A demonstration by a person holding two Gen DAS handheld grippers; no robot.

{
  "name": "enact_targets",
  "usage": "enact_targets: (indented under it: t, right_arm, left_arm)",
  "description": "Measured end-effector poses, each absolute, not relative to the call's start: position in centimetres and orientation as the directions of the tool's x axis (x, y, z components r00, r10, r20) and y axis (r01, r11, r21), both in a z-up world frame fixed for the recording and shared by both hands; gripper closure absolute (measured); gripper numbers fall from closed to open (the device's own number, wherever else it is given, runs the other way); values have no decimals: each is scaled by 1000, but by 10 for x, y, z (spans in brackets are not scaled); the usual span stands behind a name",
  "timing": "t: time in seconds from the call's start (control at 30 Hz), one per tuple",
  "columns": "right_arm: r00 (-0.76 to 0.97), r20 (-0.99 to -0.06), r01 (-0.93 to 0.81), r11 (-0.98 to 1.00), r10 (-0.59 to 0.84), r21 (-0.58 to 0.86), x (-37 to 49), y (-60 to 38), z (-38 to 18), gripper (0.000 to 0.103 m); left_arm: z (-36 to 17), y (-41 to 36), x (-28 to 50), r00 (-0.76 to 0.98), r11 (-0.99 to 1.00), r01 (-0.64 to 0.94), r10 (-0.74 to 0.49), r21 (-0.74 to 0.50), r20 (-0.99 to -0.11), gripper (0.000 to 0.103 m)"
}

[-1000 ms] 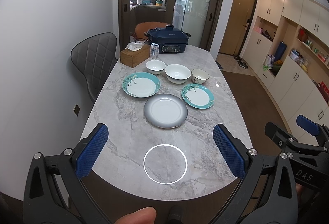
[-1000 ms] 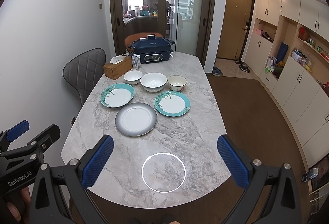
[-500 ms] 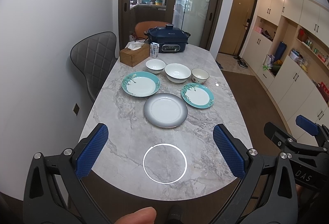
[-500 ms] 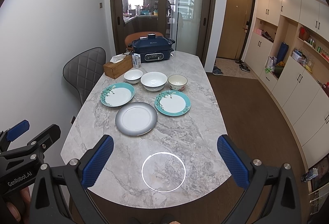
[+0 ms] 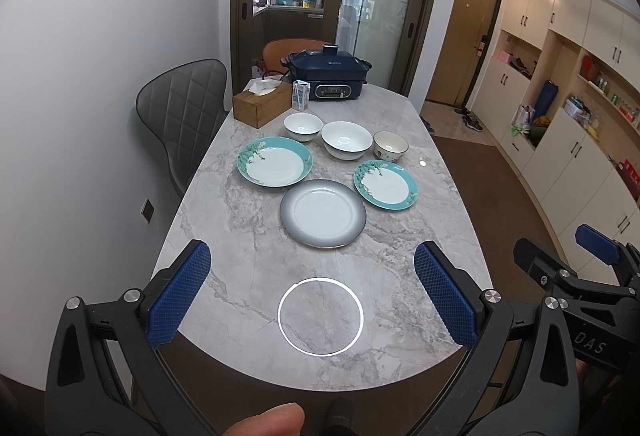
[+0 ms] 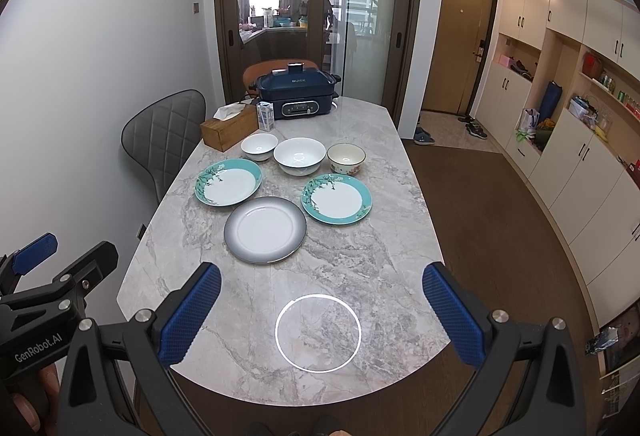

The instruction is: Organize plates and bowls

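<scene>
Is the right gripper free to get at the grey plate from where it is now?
Probably yes. The right gripper is open and holds nothing, and only bare marble table lies between it and the grey plate, which has nothing on it.

A grey-rimmed plate [image 5: 323, 214] lies flat at frame centre, between two teal floral plates [image 5: 275, 166] [image 5: 385, 185] on either side. Above them stand three upright, empty bowls: small white [image 5: 303, 126], large white [image 5: 346, 140], cream patterned [image 5: 390, 146].
</scene>
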State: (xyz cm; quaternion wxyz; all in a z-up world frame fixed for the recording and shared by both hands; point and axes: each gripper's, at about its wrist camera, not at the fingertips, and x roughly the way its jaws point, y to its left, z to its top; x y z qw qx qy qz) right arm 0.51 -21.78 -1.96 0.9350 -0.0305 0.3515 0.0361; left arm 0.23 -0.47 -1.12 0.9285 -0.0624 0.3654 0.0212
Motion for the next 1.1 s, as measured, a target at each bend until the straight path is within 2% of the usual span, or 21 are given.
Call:
enact_targets:
  t: [0.3, 0.5, 0.6, 0.73, 0.83, 0.9, 1.0, 1.1]
  right_arm:
    - [744, -667, -79, 996, 38, -31, 12, -213, -19, 0]
    - [716, -696, -79, 997, 61, 6, 26, -212, -61, 0]
    - [676, -724, -105, 990, 139, 92, 43, -216, -94, 0]
    - [624, -738, -134, 966, 255, 220, 63, -228, -130, 2]
    - [566, -749, -151, 937, 343, 314, 89, -240, -160, 3]
    - [537, -741, -160, 911, 403, 380, 113, -246, -176, 7]
    - [503, -726, -183, 879, 469, 440, 156, -251, -198, 7]
    - [452, -729, -207, 855, 515, 475, 206, -252, -219, 7]
  left_arm:
    - [-25, -3, 5, 714, 990, -58, -48, -127, -699, 0]
    - [-79, 17, 25, 618, 987, -29, -108, -160, -778, 0]
    - [-120, 36, 41, 541, 986, -49, -106, -156, -835, 0]
    - [-178, 65, 66, 421, 967, -88, -181, -238, -889, 1]
    - [-206, 84, 83, 437, 934, -108, -264, -341, -860, 1]
    - [-225, 97, 100, 450, 895, -150, -317, -421, -835, 1]
    - [-243, 93, 135, 453, 914, -142, -281, -380, -846, 0]
    - [-256, 88, 167, 523, 917, -135, -255, -375, -813, 0]
